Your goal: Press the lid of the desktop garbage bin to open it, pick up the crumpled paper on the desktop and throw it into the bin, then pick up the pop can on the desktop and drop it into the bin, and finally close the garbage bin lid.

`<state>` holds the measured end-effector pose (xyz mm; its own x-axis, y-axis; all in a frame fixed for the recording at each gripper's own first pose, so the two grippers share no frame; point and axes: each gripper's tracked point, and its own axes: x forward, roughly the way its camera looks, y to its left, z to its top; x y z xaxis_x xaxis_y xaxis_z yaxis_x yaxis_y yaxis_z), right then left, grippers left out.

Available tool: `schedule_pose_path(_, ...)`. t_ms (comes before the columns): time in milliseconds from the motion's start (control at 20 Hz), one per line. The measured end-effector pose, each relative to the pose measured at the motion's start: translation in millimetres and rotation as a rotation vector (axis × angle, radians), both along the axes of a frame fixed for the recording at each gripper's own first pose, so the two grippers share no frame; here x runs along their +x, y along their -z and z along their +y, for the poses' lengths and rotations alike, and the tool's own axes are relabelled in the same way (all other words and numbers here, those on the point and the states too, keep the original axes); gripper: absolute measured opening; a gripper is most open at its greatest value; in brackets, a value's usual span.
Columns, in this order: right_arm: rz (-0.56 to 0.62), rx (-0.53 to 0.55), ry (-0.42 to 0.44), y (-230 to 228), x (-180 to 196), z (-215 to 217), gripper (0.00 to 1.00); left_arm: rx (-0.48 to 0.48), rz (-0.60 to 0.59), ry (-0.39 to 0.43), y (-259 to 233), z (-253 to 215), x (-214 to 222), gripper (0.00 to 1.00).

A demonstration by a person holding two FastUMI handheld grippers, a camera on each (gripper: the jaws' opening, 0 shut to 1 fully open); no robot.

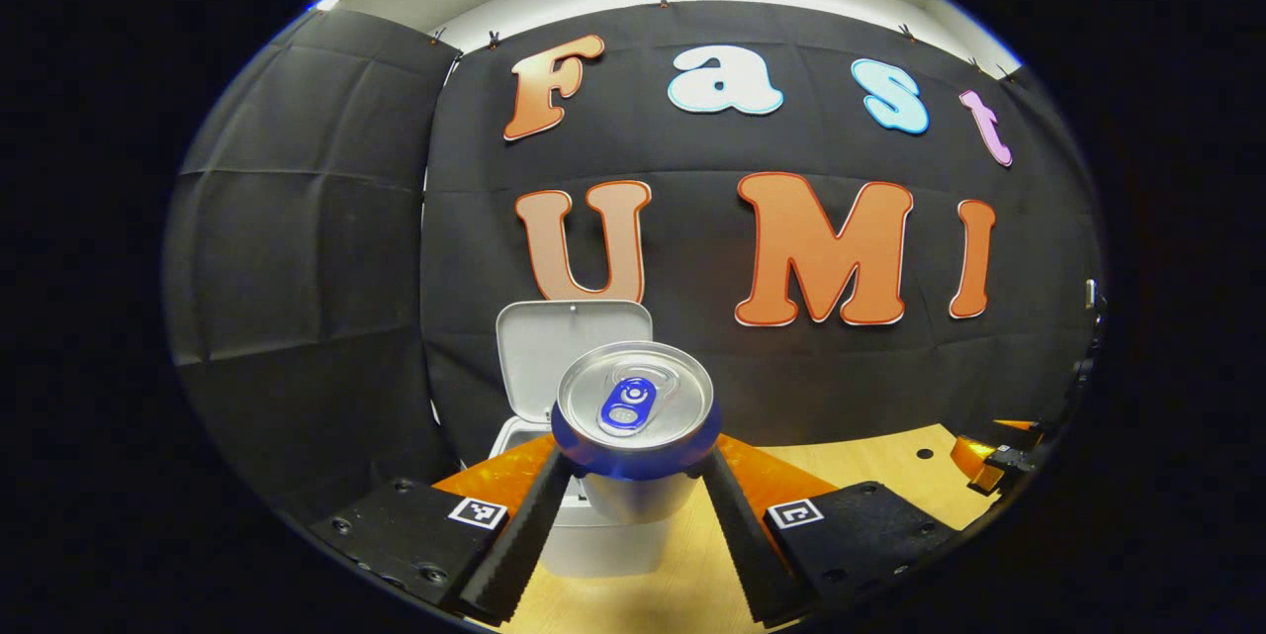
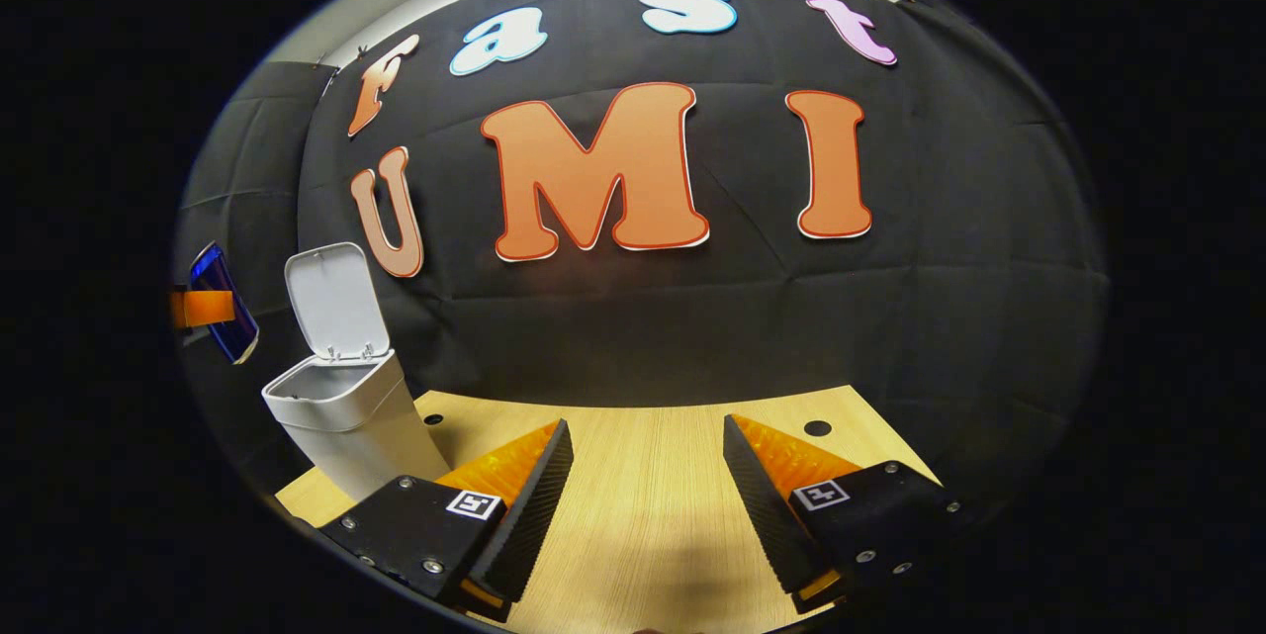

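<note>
In the left gripper view my left gripper [image 1: 638, 464] is shut on a blue pop can [image 1: 635, 407] with a silver top, held upright above the table. Right behind and below the can stands the white garbage bin [image 1: 593, 535], its lid [image 1: 572, 349] raised. In the right gripper view the same bin [image 2: 341, 416] sits at the left of the wooden table with its lid [image 2: 334, 301] up and its mouth open. The can [image 2: 224, 303] hangs in the air to the left of the bin. My right gripper [image 2: 648, 441] stands open over bare table with nothing between its fingers.
The light wooden table [image 2: 653, 476] runs to the black cloth wall behind. A small round hole [image 2: 817, 428] is in the tabletop at the right. In the left gripper view part of the other gripper [image 1: 999, 456] shows at the right edge.
</note>
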<state>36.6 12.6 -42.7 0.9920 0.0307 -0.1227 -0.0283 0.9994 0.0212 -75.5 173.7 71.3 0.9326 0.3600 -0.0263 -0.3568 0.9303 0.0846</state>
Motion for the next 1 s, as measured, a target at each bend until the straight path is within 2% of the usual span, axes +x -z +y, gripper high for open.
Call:
schedule_pose_path(100,-0.002,-0.003,0.009,0,0,0,0.92,-0.008,0.007,-0.001,4,8,9,0.83)
schedule_pose_path(150,0.0,-0.002,0.012,1,0,1,0.92,-0.009,0.009,0.0,6,13,13,0.8)
schedule_pose_path(250,0.008,0.001,0.02,4,-1,2,0.92,-0.005,0.008,-0.003,8,26,22,0.82)
schedule_pose_path(400,0.011,-0.01,0.033,6,-6,3,0.92,0.005,0.013,-0.014,14,48,39,0.8)
schedule_pose_path(950,0.029,-0.019,0.141,11,-33,-22,0.92,0.006,0.077,0.008,73,90,107,0.8)
schedule_pose_path(1000,0.027,-0.018,0.15,11,-35,-24,0.92,0.004,0.088,0.009,80,91,112,0.84)
